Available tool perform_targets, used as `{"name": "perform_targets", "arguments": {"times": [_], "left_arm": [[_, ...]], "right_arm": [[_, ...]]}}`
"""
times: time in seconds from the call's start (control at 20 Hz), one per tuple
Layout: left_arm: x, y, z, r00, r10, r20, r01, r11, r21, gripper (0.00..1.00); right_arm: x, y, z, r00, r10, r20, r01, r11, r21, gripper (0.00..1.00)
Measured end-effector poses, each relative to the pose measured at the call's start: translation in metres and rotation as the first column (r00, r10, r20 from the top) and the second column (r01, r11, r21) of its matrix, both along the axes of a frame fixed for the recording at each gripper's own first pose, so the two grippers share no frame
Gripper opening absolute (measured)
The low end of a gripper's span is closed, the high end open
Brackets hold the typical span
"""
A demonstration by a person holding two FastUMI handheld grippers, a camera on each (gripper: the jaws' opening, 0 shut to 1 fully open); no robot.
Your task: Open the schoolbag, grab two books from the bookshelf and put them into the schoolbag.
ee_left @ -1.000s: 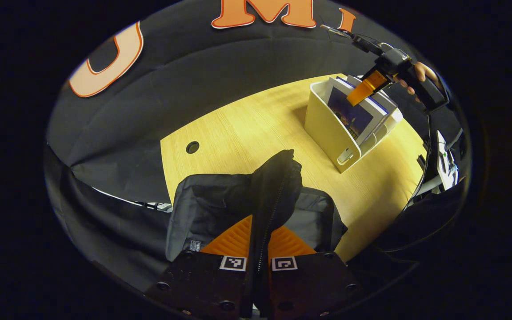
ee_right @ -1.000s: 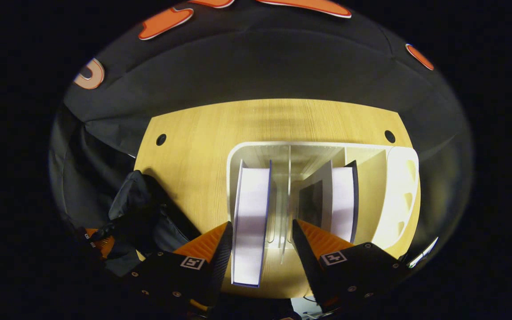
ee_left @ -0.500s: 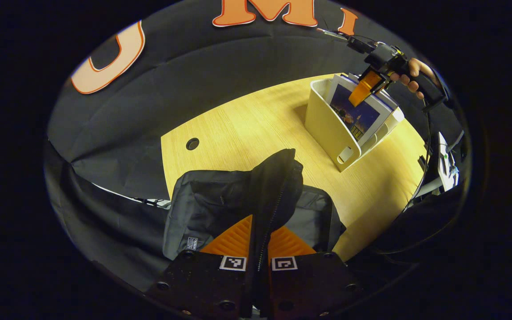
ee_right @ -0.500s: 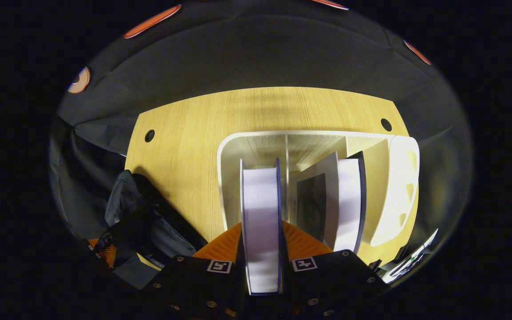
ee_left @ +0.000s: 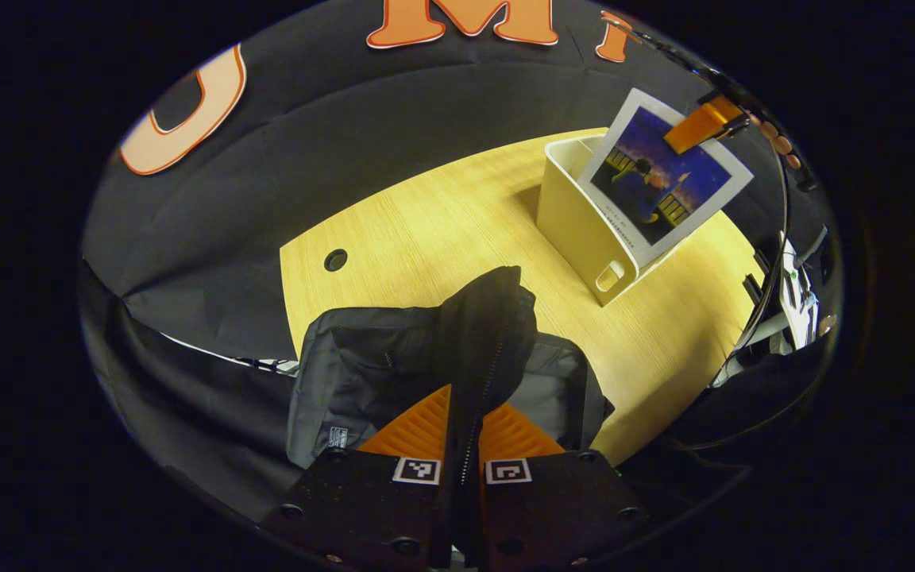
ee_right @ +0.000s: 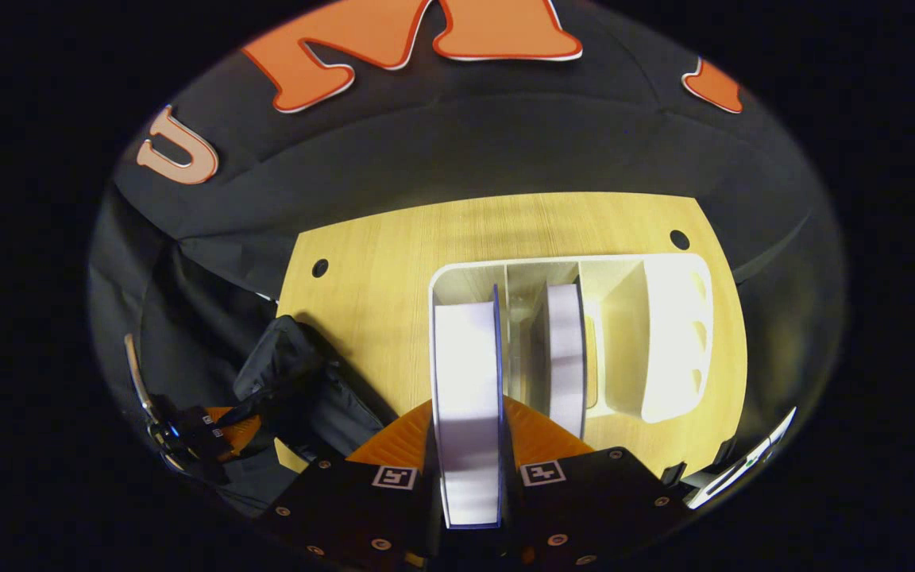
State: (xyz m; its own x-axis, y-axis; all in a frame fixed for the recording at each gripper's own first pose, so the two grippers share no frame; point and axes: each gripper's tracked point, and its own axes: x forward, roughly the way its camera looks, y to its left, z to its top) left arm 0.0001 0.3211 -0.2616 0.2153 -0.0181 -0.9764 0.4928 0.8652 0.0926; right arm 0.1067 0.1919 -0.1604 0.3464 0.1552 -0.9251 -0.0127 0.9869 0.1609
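The black schoolbag (ee_left: pixel 378 365) lies at the near end of the wooden table. My left gripper (ee_left: pixel 467 417) is shut on its raised zipper flap (ee_left: pixel 489 318), holding it up. The bag (ee_right: pixel 299 381) and the left gripper (ee_right: pixel 203 433) also appear low on the left in the right gripper view. My right gripper (ee_right: pixel 467 433) is shut on the top edge of a book (ee_right: pixel 465 373). In the left gripper view this book (ee_left: pixel 664 179), with a blue picture cover, hangs tilted above the white bookshelf (ee_left: pixel 573 218), held by the right gripper (ee_left: pixel 700 127). A second book (ee_right: pixel 565 357) stands in the shelf (ee_right: pixel 668 334).
The yellow wooden table (ee_left: pixel 442 222) has a round cable hole (ee_left: pixel 336 260) near its left edge and another (ee_right: pixel 678 238) behind the shelf. Black cloth hangs behind and to the left. Some equipment (ee_left: pixel 795 294) sits off the table's right side.
My right gripper went from open around the book to shut on it, then lifted it up out of the shelf. The left gripper kept holding the bag flap.
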Motion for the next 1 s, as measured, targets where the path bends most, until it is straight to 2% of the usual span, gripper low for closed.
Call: {"name": "perform_targets", "arguments": {"times": [0.3, 0.45, 0.65, 1.0], "left_arm": [[0.006, -0.007, 0.008, 0.999, 0.036, 0.006, -0.036, 0.999, -0.024, 0.07], [0.010, -0.016, 0.009, 0.999, 0.051, 0.004, -0.051, 0.998, -0.039, 0.07], [0.012, -0.022, 0.014, 0.998, 0.060, 0.004, -0.060, 0.997, -0.056, 0.07], [0.014, -0.025, 0.014, 0.998, 0.064, 0.003, -0.064, 0.996, -0.057, 0.07]], "right_arm": [[-0.019, 0.001, 0.042, 0.997, 0.010, 0.081, -0.018, 0.995, 0.100, 0.32], [-0.021, 0.006, 0.041, 0.993, 0.014, 0.114, -0.030, 0.990, 0.138, 0.32], [-0.044, 0.029, 0.048, 0.993, 0.025, 0.114, -0.052, 0.969, 0.241, 0.31], [-0.077, 0.064, 0.011, 0.997, 0.010, 0.075, -0.039, 0.919, 0.393, 0.31]]}}
